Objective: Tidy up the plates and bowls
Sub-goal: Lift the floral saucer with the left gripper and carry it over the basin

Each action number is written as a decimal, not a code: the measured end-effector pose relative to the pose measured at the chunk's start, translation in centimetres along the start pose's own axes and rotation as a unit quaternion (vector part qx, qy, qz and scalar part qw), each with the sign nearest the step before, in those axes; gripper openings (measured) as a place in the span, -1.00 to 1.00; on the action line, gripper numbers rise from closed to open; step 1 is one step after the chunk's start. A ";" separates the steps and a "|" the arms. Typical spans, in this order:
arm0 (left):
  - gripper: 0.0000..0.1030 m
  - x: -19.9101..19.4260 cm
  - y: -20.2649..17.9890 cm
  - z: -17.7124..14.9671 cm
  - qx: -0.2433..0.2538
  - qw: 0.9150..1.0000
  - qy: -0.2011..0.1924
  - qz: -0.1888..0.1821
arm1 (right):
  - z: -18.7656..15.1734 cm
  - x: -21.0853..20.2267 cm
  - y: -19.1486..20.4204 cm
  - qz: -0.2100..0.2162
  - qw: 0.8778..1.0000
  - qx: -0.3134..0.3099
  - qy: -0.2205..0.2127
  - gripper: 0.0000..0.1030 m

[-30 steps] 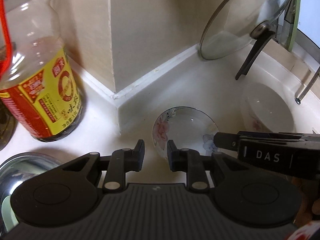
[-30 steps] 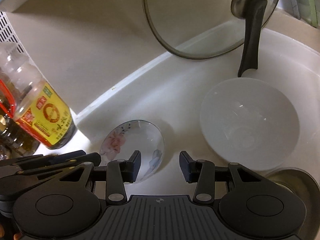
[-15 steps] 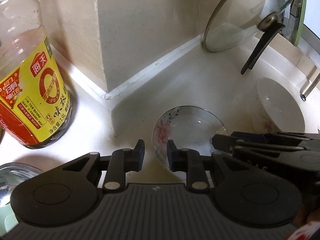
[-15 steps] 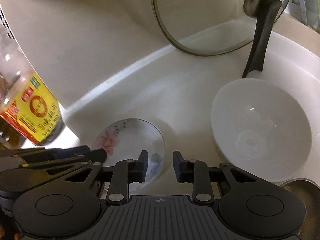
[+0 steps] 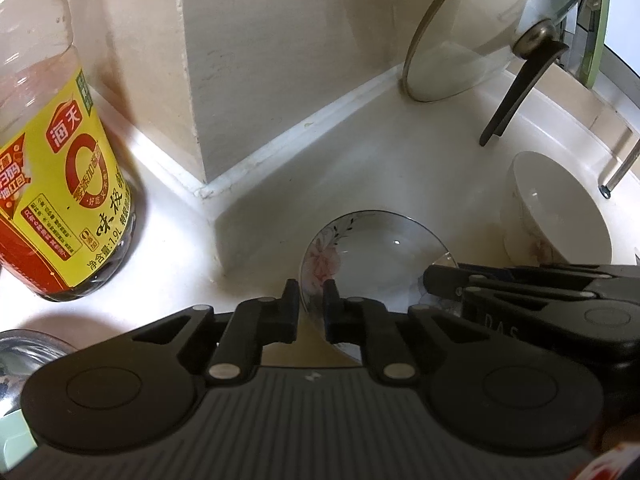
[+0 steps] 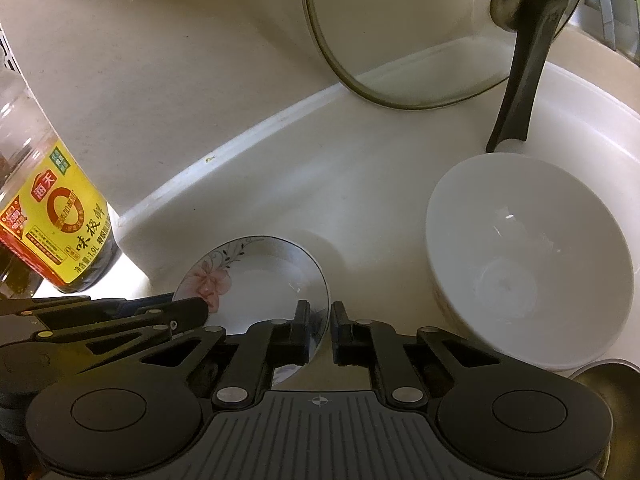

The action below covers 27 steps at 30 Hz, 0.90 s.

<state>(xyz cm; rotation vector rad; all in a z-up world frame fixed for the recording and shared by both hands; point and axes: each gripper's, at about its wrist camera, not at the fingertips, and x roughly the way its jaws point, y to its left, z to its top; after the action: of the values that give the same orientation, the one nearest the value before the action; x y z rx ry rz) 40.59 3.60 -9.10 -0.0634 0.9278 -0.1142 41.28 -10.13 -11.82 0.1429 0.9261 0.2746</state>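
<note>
Dishes: one floral plate (image 5: 376,256), one white bowl (image 6: 528,264).

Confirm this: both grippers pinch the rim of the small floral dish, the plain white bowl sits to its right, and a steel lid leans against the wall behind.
One detail is wrong: the lid leaning on the wall is clear glass with a metal rim, not steel, as the right wrist view shows. The left gripper and right gripper do close on the floral dish, with the white bowl to its right.

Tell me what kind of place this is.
Most likely a home kitchen counter corner. Cues: a big soy sauce bottle, a glass pot lid leaning on the wall, and crockery on the white countertop: a floral plate and a white bowl.
</note>
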 end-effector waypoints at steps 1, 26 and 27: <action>-0.80 -0.1 0.0 -0.1 -0.001 1.000 0.000 0.000 | 0.0 0.0 0.0 0.002 1.000 0.000 0.001 -0.81; -0.80 -6.2 0.5 -3.2 -0.023 0.999 -0.028 0.018 | -1.8 -4.8 1.8 0.046 0.999 -0.023 -0.014 -0.84; -0.80 -6.5 0.5 -3.3 -0.025 0.999 -0.031 0.020 | -1.9 -5.1 1.9 0.049 0.998 -0.024 -0.015 -0.84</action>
<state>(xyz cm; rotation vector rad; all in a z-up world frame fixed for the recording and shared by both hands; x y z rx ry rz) 34.15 4.94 -5.96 -0.0933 0.8703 -0.0512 36.46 -9.77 -8.56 0.1467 0.8838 0.3840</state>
